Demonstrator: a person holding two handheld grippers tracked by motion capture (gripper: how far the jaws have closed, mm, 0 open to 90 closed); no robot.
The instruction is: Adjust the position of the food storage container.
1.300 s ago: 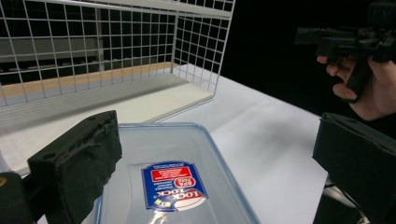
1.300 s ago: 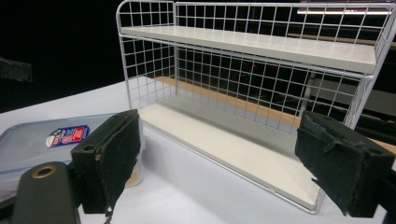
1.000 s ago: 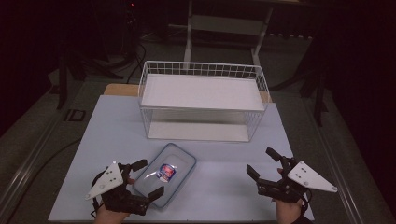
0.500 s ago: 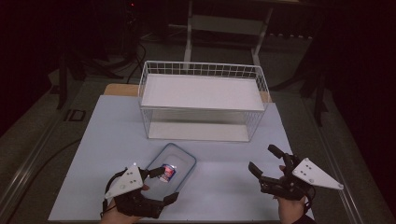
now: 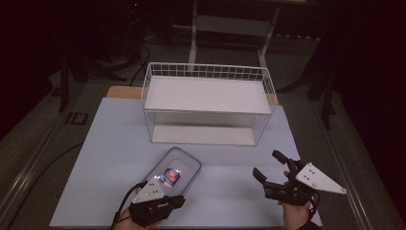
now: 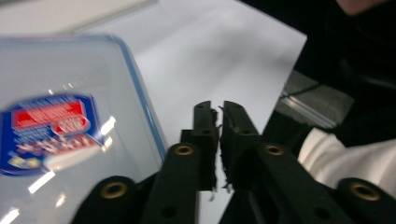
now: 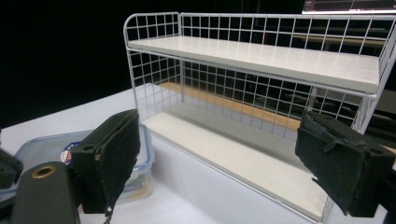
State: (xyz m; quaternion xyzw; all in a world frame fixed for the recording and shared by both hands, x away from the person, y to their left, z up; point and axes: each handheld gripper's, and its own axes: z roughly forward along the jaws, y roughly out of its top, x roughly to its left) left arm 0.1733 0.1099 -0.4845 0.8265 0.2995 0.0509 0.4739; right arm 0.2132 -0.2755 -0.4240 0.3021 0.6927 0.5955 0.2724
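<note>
The left gripper (image 5: pixel 167 199) is sitting at the near left of the table (image 5: pixel 110 143), right at the near end of the clear plastic container (image 5: pixel 178 168). Its jaws have just been closing, and in the left gripper view they are now pressing pad against pad with nothing between them (image 6: pixel 218 135); the container's blue-rimmed lid (image 6: pixel 70 116) is lying just beside them on the left of that view, its red and blue label (image 6: pixel 46 133) facing up. Whether the gripper's body is touching the container's near edge cannot be told from the high view.

The container is lying flat on the pale table, lid on, tilting diagonally from near left to far right, between the left gripper and the white wire rack (image 5: pixel 208 103). It is standing apart from the rack, near its front left corner.

The right gripper (image 5: pixel 273 170) is hovering at the near right of the table, well apart from the container. Its jaws are standing wide, holding nothing: in the right gripper view (image 7: pixel 219 163) the two black pads are framing the rack (image 7: pixel 261 93), with the container (image 7: pixel 70 154) showing at the left behind the left pad.

The rack is standing at the far middle of the table, with an upper shelf (image 5: pixel 208 93) and a lower one (image 5: pixel 203 135), both bare.
</note>
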